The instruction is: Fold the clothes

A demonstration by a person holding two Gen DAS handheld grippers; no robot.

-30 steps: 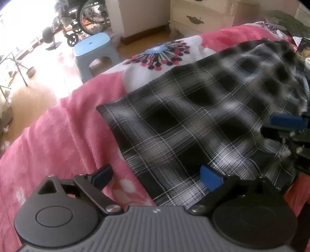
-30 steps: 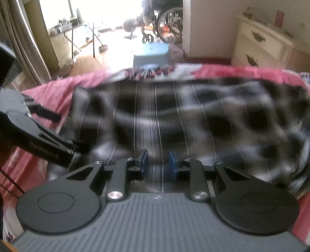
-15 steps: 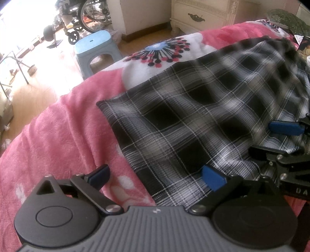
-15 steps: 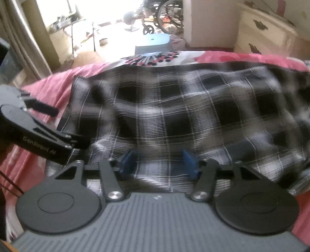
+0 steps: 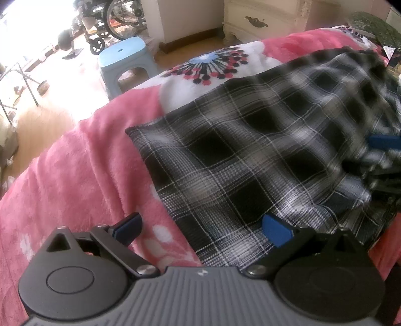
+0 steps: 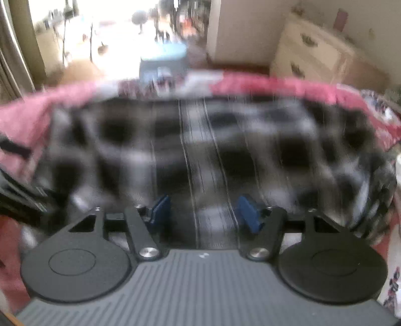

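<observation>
I find the black-and-white plaid garment point(image 5: 250, 155) spread flat on the pink blanket point(image 5: 75, 175) of the bed, one corner pointing toward the light blue stool point(image 5: 125, 60) on the floor. My left gripper point(image 5: 203, 225) stands with jaws wide, one blue pad over blanket, the other over the garment's near edge, nothing clamped. My right gripper point(image 6: 204, 210) has jaws opening above the plaid cloth; that view is blurred, but the pads stand apart and grip nothing. A cream dresser point(image 5: 263, 17) stands beyond.
</observation>
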